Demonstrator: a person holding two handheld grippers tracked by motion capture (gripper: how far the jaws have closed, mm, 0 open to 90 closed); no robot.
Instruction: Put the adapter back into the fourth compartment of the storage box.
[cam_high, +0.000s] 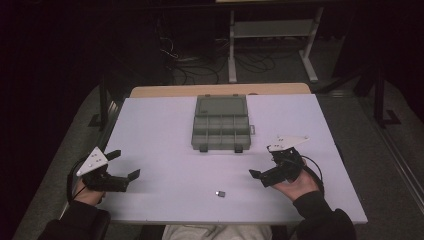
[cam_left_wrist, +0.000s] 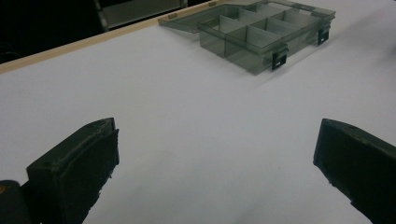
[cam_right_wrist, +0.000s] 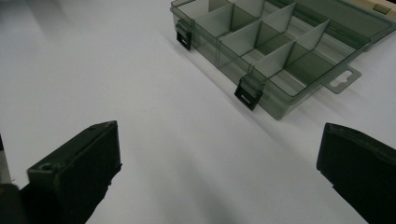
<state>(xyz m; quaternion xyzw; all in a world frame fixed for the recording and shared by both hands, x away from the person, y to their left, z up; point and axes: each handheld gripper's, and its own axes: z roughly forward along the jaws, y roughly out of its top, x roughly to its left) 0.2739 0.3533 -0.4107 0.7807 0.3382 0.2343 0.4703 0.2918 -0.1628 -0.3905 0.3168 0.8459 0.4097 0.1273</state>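
At lower left I hold the left gripper (cam_high: 127, 165), jaws spread wide, empty. One open compartment box (cam_high: 220, 123) sits at upper centre of the table (cam_high: 160, 125); one small dark part (cam_high: 220, 193) lies alone at lower centre. At lower right, my right gripper (cam_high: 262, 165) gapes too, nothing between them.

Dim lab or workshop recording space, judging by a white-topped table (cam_high: 165, 130) on grey carpet (cam_high: 385, 165), black surroundings, loose cables (cam_high: 200, 70) tangled on the floor behind, and a white metal equipment stand (cam_high: 272, 30) at the back.
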